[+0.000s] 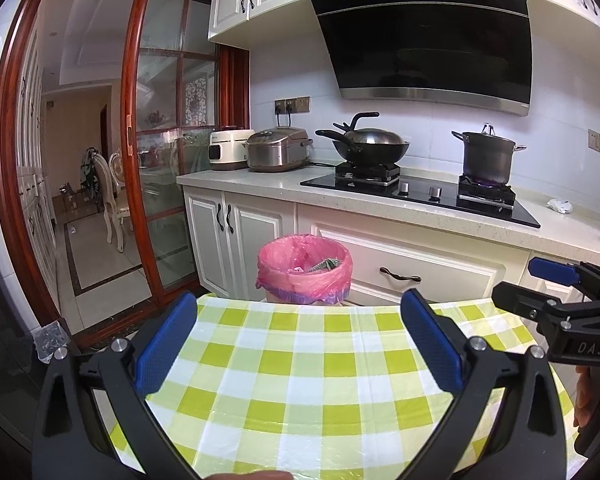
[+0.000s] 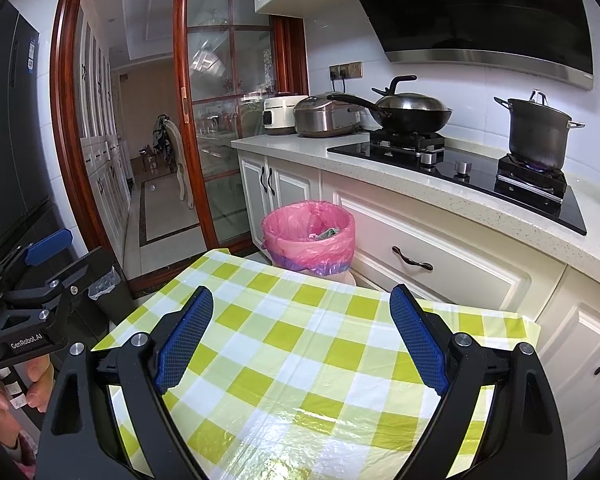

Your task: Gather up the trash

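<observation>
A trash bin (image 1: 305,276) lined with a pink bag stands on the floor past the far edge of the table, against the white cabinets; the bin (image 2: 309,240) holds a grey-green scrap (image 2: 326,233). My left gripper (image 1: 300,344) hovers open over the green checked tablecloth (image 1: 300,380) with nothing between its blue pads. My right gripper (image 2: 302,334) is open too, empty, above the same tablecloth (image 2: 300,360). A crumpled white paper (image 1: 560,205) lies on the counter right of the stove. Each gripper shows in the other's view: the right gripper (image 1: 528,284), the left gripper (image 2: 68,258).
A gas hob (image 1: 420,196) carries a wok (image 1: 370,146) and a pot (image 1: 486,156) over a lit flame. Rice cookers (image 1: 276,150) stand at the counter's left end. A dark bin (image 2: 104,296) is left of the table, near the sliding door (image 2: 204,120).
</observation>
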{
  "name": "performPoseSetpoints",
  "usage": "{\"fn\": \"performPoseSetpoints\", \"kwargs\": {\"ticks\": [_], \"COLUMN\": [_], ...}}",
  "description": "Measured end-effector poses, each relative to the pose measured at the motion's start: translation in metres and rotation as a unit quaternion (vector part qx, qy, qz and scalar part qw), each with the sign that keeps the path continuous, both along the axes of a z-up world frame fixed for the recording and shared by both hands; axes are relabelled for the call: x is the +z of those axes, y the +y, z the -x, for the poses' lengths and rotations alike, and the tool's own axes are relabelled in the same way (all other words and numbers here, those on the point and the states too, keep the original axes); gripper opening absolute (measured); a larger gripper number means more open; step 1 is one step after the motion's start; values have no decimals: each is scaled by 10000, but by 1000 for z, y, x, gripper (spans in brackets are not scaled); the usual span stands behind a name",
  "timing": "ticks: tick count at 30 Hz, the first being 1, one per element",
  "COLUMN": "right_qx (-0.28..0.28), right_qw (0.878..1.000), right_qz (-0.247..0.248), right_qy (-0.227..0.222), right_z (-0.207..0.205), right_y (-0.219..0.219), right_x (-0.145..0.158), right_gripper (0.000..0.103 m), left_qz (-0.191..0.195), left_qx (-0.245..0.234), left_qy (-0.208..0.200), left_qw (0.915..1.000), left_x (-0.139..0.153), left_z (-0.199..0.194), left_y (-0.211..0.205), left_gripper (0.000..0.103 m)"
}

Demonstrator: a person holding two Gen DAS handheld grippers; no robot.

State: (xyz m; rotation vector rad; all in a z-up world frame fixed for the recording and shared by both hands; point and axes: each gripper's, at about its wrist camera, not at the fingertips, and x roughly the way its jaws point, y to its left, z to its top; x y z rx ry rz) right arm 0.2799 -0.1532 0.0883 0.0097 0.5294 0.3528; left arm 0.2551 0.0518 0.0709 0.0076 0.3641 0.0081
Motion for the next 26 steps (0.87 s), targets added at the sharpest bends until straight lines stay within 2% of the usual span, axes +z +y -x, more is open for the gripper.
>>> {"fn": "performPoseSetpoints", "kwargs": {"ticks": [13,15,26], "right_qx": [-7,5,-21], "right_qw": [10000,10000,10000], "right_qz": [44,63,17], "right_qy": [-44,-47,-57], "right_z": [1,2,4], "right_y": [-1,0,-3], "right_x": [-1,-2,-7], "right_gripper": [85,85,85], "left_qz": [-69,-97,-119], "left_qx": [71,-65,-123], "left_qy": [23,104,105], "left_qw": [9999,9999,9998], "left_x": [1,-1,-4], "left_z": [-2,-5,-3], "left_y": [-5,-7,-12], "left_gripper": [99,99,99]}}
